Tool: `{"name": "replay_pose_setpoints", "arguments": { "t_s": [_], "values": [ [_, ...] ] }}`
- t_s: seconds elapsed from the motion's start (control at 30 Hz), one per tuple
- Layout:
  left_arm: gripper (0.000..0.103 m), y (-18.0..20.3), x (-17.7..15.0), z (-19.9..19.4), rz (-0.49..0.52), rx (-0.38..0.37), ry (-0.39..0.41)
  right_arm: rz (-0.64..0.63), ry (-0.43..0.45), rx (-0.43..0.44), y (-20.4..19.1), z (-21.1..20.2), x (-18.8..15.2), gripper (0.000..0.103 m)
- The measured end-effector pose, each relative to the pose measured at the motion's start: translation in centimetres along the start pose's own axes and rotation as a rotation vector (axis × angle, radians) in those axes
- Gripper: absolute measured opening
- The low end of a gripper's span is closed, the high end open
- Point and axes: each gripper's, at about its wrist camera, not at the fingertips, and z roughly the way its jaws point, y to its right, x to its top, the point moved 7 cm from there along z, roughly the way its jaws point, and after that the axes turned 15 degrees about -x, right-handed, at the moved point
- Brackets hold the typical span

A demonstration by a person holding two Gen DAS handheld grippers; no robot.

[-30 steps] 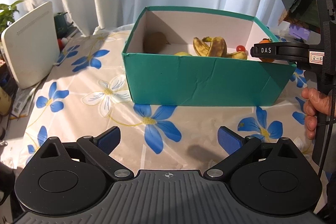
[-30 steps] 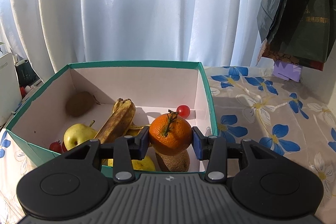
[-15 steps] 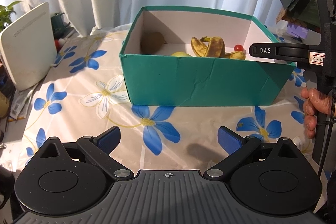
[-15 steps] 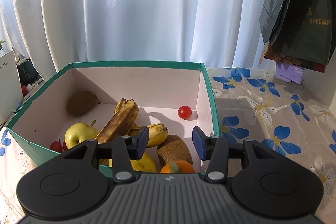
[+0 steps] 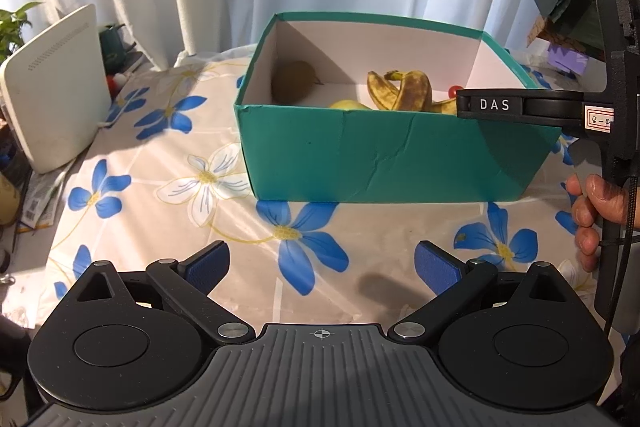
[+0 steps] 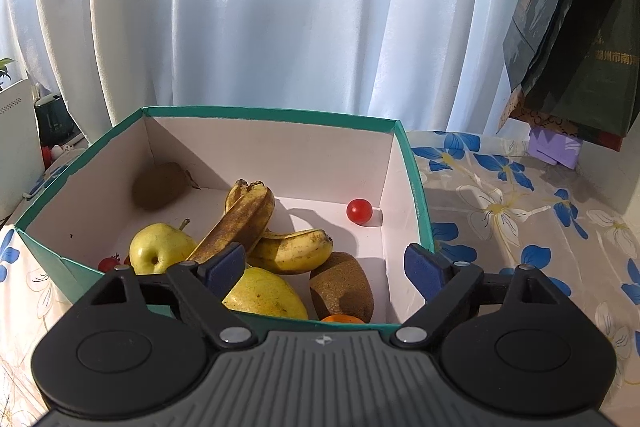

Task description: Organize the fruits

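A teal box (image 6: 416, 187) (image 5: 360, 155) with white inside stands on the flowered tablecloth. In it lie brown-spotted bananas (image 6: 248, 219), a green apple (image 6: 160, 247), a yellow pear (image 6: 264, 295), two kiwis (image 6: 342, 287) (image 6: 158, 185), cherry tomatoes (image 6: 359, 211) and an orange (image 6: 342, 319), mostly hidden under my right gripper's body. My right gripper (image 6: 324, 267) is open and empty above the box's near right corner. It also shows in the left wrist view (image 5: 520, 107). My left gripper (image 5: 320, 267) is open and empty over the cloth, in front of the box.
A white router-like device (image 5: 52, 87) stands at the left table edge with clutter behind it. Dark bags (image 6: 576, 27) hang at the right, above a purple object (image 6: 554, 147). White curtains close off the back.
My right gripper opened and let go of the orange, which dropped into the box by the near kiwi. The gripper then opened wider and rose slightly. The left gripper barely moved.
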Motion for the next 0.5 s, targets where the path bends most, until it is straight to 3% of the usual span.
{"name": "replay_pose_setpoints", "arguments": {
  "t_s": [0.23,0.5],
  "values": [
    [0.101,0.1,0.0,-0.2,0.008,-0.007,-0.003,-0.016,0.011,0.006,-0.3,-0.7,0.0,0.100],
    [0.102,0.2,0.3,-0.3,0.038,-0.011,-0.017,-0.012,0.003,0.006,-0.4,-1.2,-0.1,0.103]
  ]
}}
